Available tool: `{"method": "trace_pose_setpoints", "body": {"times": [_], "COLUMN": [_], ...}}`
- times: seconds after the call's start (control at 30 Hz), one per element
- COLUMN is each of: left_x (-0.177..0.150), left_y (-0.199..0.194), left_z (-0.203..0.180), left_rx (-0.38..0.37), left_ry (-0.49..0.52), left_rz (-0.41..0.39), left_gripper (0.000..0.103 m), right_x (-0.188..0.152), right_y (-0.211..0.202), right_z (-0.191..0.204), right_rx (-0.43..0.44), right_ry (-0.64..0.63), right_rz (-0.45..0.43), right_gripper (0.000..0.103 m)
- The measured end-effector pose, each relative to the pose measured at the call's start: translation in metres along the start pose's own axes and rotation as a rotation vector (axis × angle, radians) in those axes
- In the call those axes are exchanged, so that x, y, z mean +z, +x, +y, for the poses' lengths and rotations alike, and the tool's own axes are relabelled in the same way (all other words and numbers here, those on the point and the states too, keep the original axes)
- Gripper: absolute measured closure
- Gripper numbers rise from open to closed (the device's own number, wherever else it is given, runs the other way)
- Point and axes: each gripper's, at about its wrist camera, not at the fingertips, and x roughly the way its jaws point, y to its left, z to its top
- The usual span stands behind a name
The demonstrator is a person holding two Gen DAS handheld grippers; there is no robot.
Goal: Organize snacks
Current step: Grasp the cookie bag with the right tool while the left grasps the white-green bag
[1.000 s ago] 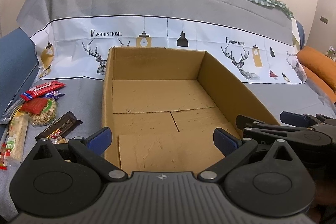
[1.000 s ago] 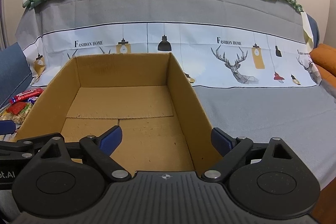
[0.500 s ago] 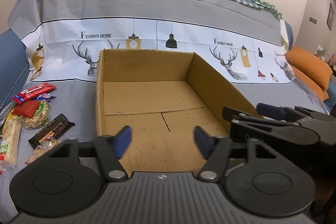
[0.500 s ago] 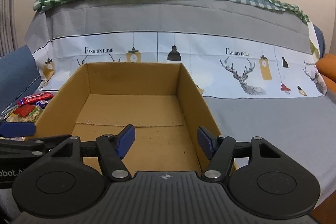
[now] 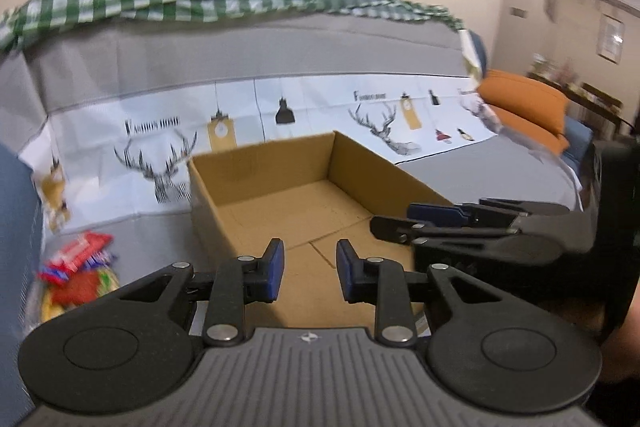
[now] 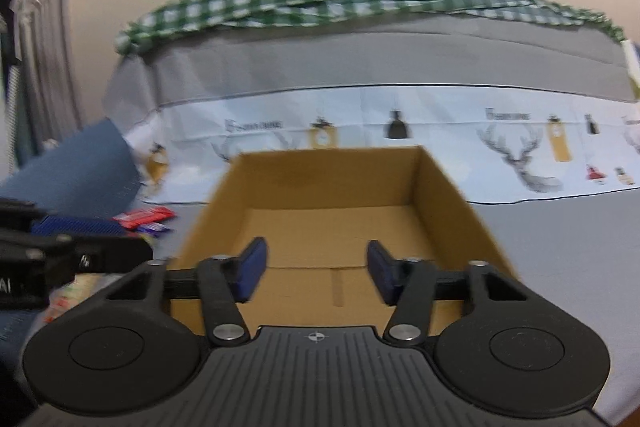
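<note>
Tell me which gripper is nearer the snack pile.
Left. The left gripper hangs over the box's near-left part, snack pile just off its left; the right gripper sits farther right, over the box.

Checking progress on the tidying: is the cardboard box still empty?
Empty: the cardboard box shows only bare floor; the snacks lie outside, to its left.

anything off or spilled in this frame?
Nothing damaged or spilled. The cardboard box sits upright and empty; the snacks lie in a loose heap left of it. Left claw and right claw hold nothing.

Colourful snack packets (image 5: 76, 277) heaped left of open cardboard box (image 5: 304, 195).
</note>
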Motion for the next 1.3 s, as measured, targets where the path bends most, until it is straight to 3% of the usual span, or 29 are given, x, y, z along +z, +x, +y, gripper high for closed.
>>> {"method": "trace_pose_setpoints", "body": {"times": [0.07,0.17,0.23,0.27,0.33,0.43,0.6,0.67,0.87,0.93,1.03,1.1,1.3], "left_x": [-0.009,-0.031,-0.051,-0.055,-0.061,-0.076,-0.079,-0.08,-0.085,-0.088,-0.091,-0.092,-0.093], "left_y": [-0.007,-0.009,-0.008,-0.007,-0.017,-0.019,-0.019,-0.014,-0.002,0.003,0.012,0.018,0.038], "left_z": [0.023,0.057,0.082,0.097,0.118,0.139,0.168,0.174,0.197,0.202,0.208,0.21,0.208], "left_rx": [-0.01,0.031,0.064,0.078,0.109,0.187,0.24,0.271,0.34,0.364,0.409,0.422,0.478], "left_ry": [0.024,0.0,-0.067,-0.148,-0.246,-0.346,-0.477,-0.491,-0.562,-0.579,-0.601,-0.602,-0.557], "left_rz": [-0.015,0.007,0.024,0.046,-0.023,-0.035,-0.054,-0.023,0.052,0.087,0.141,0.172,0.25], "left_gripper": [0.071,0.071,0.072,0.075,0.075,0.075,0.075,0.075,0.074,0.067,0.058,0.057,0.048], "right_x": [0.002,0.0,-0.002,-0.002,-0.006,-0.013,-0.025,-0.031,-0.056,-0.062,-0.071,-0.073,-0.075], "right_y": [-0.001,0.002,0.002,0.001,0.001,0.004,0.022,0.035,0.082,0.097,0.121,0.131,0.157], "right_z": [0.01,0.033,0.051,0.06,0.078,0.105,0.146,0.158,0.173,0.176,0.175,0.176,0.185], "right_rx": [0.045,0.099,0.144,0.17,0.221,0.29,0.35,0.342,0.26,0.211,0.17,0.148,0.096], "right_ry": [0.02,0.01,0.001,0.001,-0.008,-0.024,-0.025,-0.007,0.077,0.1,0.152,0.173,0.185], "right_rz": [-0.015,-0.029,-0.033,-0.032,-0.016,0.021,0.102,0.152,0.308,0.346,0.403,0.432,0.444], "right_gripper": [0.064,0.065,0.065,0.065,0.065,0.065,0.062,0.058,0.032,0.024,0.019,0.015,0.013]}}
